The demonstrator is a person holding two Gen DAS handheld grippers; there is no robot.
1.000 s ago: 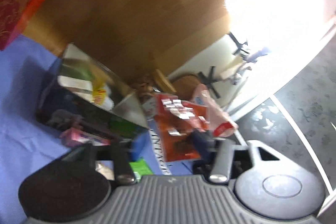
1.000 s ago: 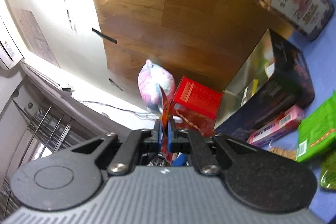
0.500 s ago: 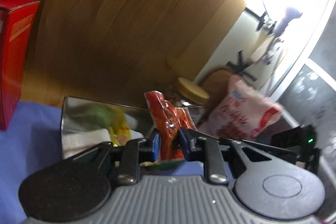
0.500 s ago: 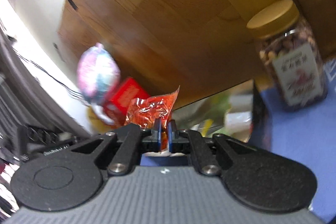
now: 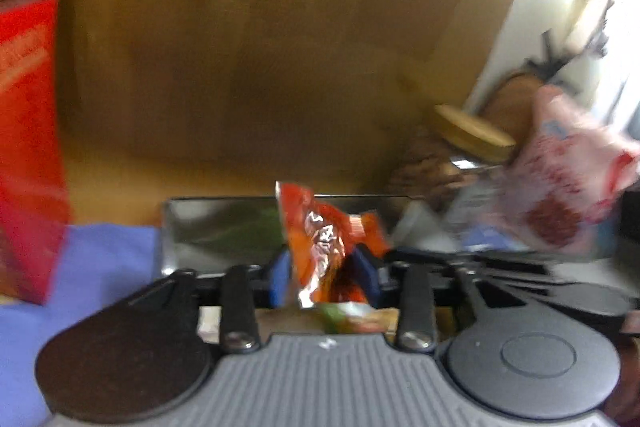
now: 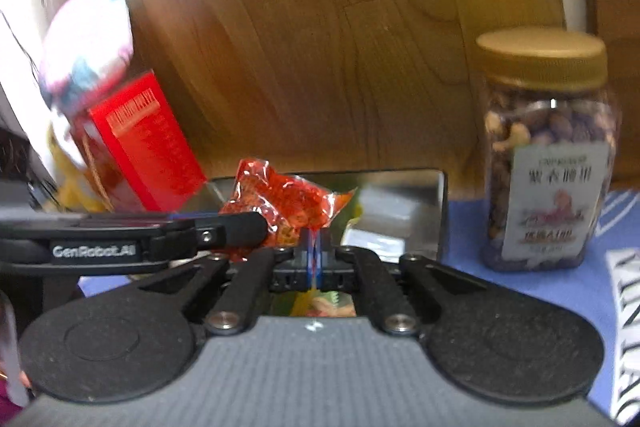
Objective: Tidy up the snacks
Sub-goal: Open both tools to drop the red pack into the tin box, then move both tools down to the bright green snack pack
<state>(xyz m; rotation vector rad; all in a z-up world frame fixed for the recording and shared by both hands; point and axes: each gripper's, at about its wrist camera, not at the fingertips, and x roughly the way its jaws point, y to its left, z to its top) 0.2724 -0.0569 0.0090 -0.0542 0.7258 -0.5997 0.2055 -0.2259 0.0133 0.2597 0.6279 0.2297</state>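
Orange packet point(image 6: 288, 205) sits between both grippers, just above the open tin point(image 6: 404, 203) – crinkled foil, one corner pinched. Far left of the right gripper stands a red box point(image 6: 148, 143) with a pink plush point(image 6: 90, 39) on top. The left gripper point(image 5: 324, 273) comes in from the left; its jaws are opening, blue pads either side of the packet, the left pad clear of it, the right one too blurred to judge. The right gripper point(image 6: 315, 255) is clamped tight on the packet's thin corner. To its right, on the blue cloth point(image 6: 464, 227), stands a nut jar point(image 6: 548, 155) – gold lid on.
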